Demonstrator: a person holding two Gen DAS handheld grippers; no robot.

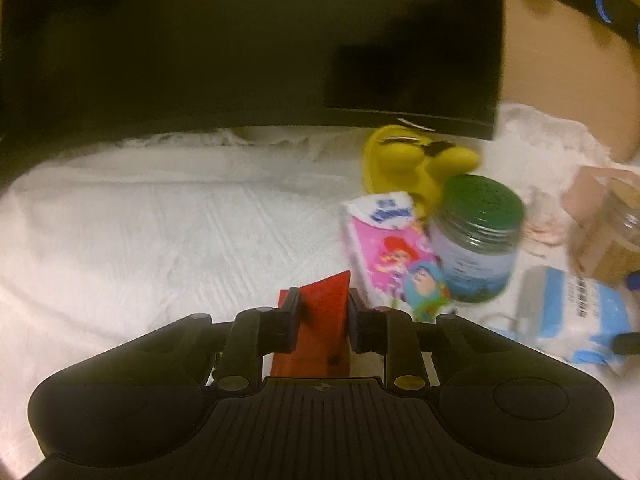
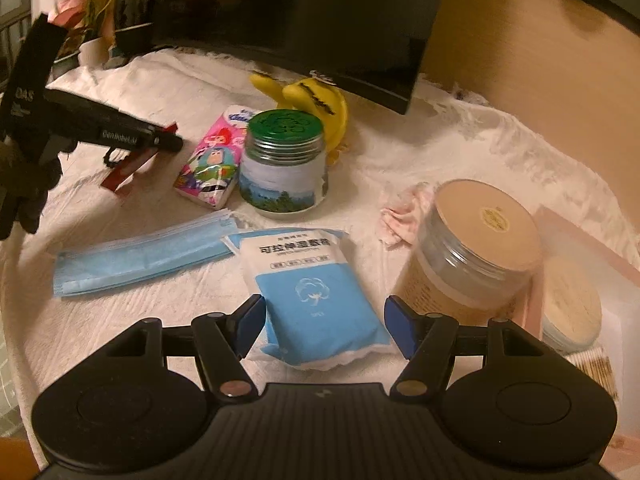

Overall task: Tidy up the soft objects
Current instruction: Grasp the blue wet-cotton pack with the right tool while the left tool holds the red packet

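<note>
My left gripper (image 1: 325, 302) is shut on a flat red packet (image 1: 320, 332), both pads pressing its sides just above the white cloth. From the right wrist view the same gripper (image 2: 166, 142) shows at the left with the red packet (image 2: 120, 178) hanging below it. My right gripper (image 2: 326, 326) stands open over a blue-and-white cotton pad pack (image 2: 316, 300), its pads clear of it. A pink cartoon tissue pack (image 2: 214, 160) and a yellow plush toy (image 2: 316, 98) lie further back. Blue face masks (image 2: 140, 258) lie to the left.
A green-lidded jar (image 2: 284, 160) stands beside the tissue pack. A tan-lidded jar (image 2: 476, 248) and a pink crumpled cloth (image 2: 402, 218) sit at the right. A black monitor (image 2: 304, 12) overhangs the back. White cloth (image 1: 160, 232) covers the table.
</note>
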